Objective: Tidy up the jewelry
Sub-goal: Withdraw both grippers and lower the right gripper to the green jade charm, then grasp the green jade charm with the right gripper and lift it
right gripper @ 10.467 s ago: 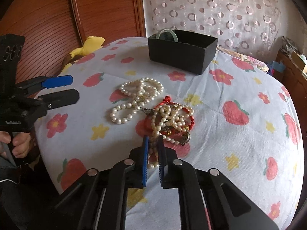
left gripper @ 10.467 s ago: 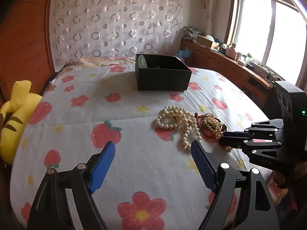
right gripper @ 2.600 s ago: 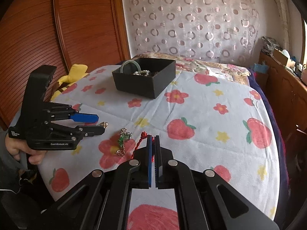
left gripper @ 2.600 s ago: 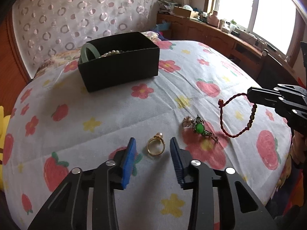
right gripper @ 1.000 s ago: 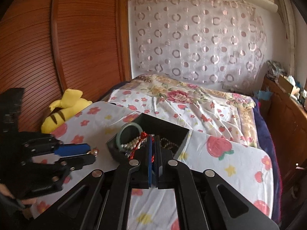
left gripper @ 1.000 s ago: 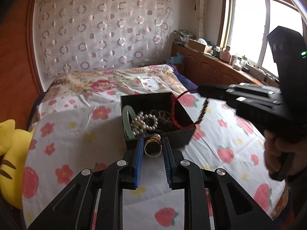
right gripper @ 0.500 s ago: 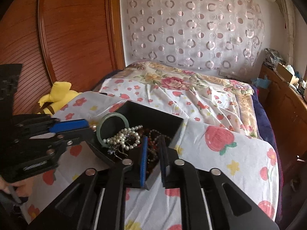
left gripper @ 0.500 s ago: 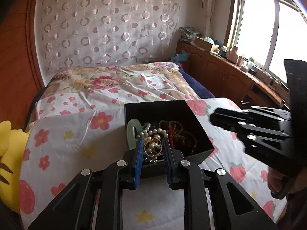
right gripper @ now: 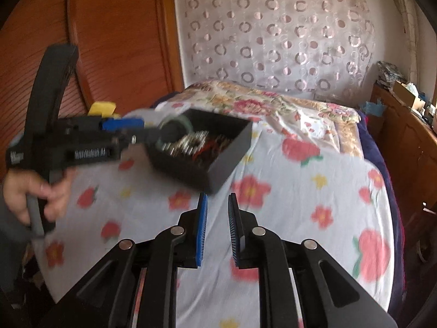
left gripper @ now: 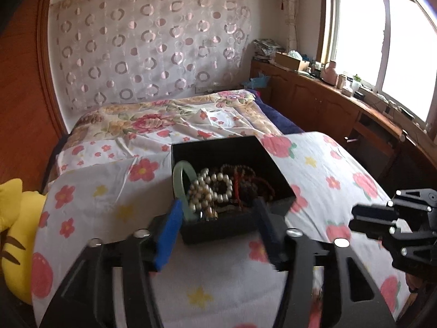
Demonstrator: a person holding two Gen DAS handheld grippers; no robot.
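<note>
A black open box (left gripper: 281, 203) sits on the flower-print cloth (left gripper: 95, 202). It holds a pale green bangle (left gripper: 181, 175), pearl strands (left gripper: 210, 188), dark and red bead bracelets (left gripper: 245, 183) and a gold ring (left gripper: 209, 213) near its front wall. My left gripper (left gripper: 218, 218) is open and empty, its fingers on either side of the box's front wall. The box also shows in the right wrist view (right gripper: 202, 150), blurred. My right gripper (right gripper: 217, 220) is open and empty, in front of the box's near corner. It also shows at the right of the left wrist view (left gripper: 366, 218).
A yellow plush toy (left gripper: 13, 235) lies at the cloth's left edge. A bed with a floral quilt (left gripper: 169, 114) lies behind the box. A wooden cabinet (left gripper: 341, 112) with small items runs along the right under the window. A wooden panel wall (right gripper: 109, 41) stands on the left.
My left gripper has opened and let the gold ring drop into the box. My right gripper has drawn back from the box and opened wider.
</note>
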